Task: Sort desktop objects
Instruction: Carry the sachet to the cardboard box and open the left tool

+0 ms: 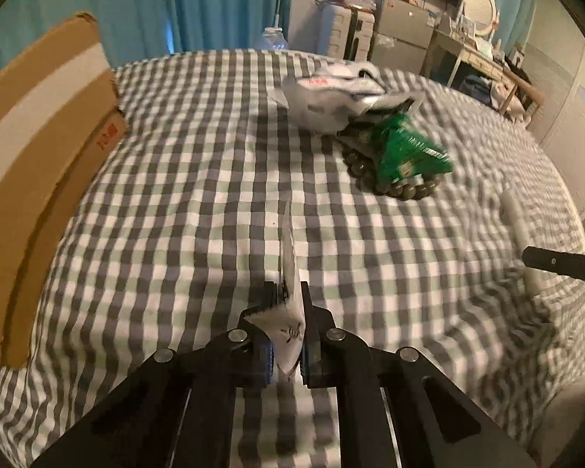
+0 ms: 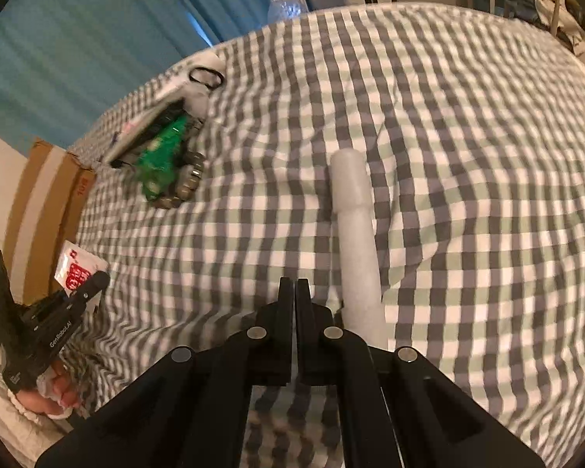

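My left gripper is shut on a small white sachet and holds it edge-on above the checked cloth; the right wrist view shows the same sachet with red print in that gripper. My right gripper is shut and empty, just left of a long white tube lying on the cloth. The tube also shows in the left wrist view. A pile sits further back: a white packet, a green packet and a dark bead bracelet.
A cardboard box stands at the left edge of the checked cloth. A black hair tie lies on the white packet. Blue curtains, a suitcase, cabinets and a desk stand behind.
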Action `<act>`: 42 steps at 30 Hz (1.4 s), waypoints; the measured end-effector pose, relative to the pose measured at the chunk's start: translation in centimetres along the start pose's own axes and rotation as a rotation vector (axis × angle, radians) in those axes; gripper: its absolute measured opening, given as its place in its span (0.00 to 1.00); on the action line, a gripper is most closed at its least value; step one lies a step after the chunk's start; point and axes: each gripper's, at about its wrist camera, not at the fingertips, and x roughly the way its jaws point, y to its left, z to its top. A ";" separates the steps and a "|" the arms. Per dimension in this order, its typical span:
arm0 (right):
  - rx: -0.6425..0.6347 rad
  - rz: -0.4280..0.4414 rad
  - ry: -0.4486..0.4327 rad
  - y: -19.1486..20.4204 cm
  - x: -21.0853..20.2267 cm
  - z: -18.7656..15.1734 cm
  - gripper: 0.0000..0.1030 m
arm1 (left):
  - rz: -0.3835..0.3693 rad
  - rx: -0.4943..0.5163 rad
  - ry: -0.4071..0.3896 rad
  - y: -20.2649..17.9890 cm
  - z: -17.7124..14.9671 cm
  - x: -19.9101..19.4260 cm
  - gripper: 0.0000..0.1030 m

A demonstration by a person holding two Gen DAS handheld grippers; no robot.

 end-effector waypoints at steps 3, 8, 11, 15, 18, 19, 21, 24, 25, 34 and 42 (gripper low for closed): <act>-0.017 0.001 -0.022 1.1 -1.8 -0.7 0.02 | -0.022 -0.024 -0.025 0.1 0.2 -1.7 0.10; -0.028 0.018 -0.044 2.5 -4.1 -2.0 0.02 | -0.062 -0.067 -0.060 1.0 -0.9 -4.7 0.09; -0.051 0.032 -0.069 3.8 -5.7 -2.4 0.02 | -0.075 -0.082 -0.080 1.4 -1.4 -6.3 0.09; -0.080 0.048 -0.086 5.1 -7.2 -3.1 0.02 | -0.074 -0.089 -0.116 2.0 -1.8 -8.5 0.09; -0.105 0.068 -0.097 6.3 -8.2 -3.7 0.02 | -0.070 -0.106 -0.136 2.4 -1.7 -9.9 0.09; -0.113 0.082 -0.098 6.8 -8.6 -3.9 0.02 | -0.074 -0.117 -0.141 2.7 -1.5 -10.6 0.09; -0.132 0.122 -0.087 8.2 -8.9 -3.8 0.02 | -0.064 -0.130 -0.145 3.1 -1.2 -11.3 0.09; -0.155 0.191 -0.085 10.3 -9.6 -3.3 0.02 | -0.062 -0.179 -0.159 4.4 -0.8 -13.0 0.09; -0.167 0.206 -0.089 11.4 -9.9 -2.9 0.02 | -0.068 -0.211 -0.169 5.1 -0.6 -13.8 0.09; -0.362 0.351 -0.118 22.4 -11.8 -0.8 0.02 | 0.012 -0.248 -0.237 12.1 1.9 -18.1 0.09; -0.327 0.229 -0.120 20.8 -8.3 -0.4 0.10 | 0.066 -0.199 -0.236 15.8 1.6 -18.4 0.09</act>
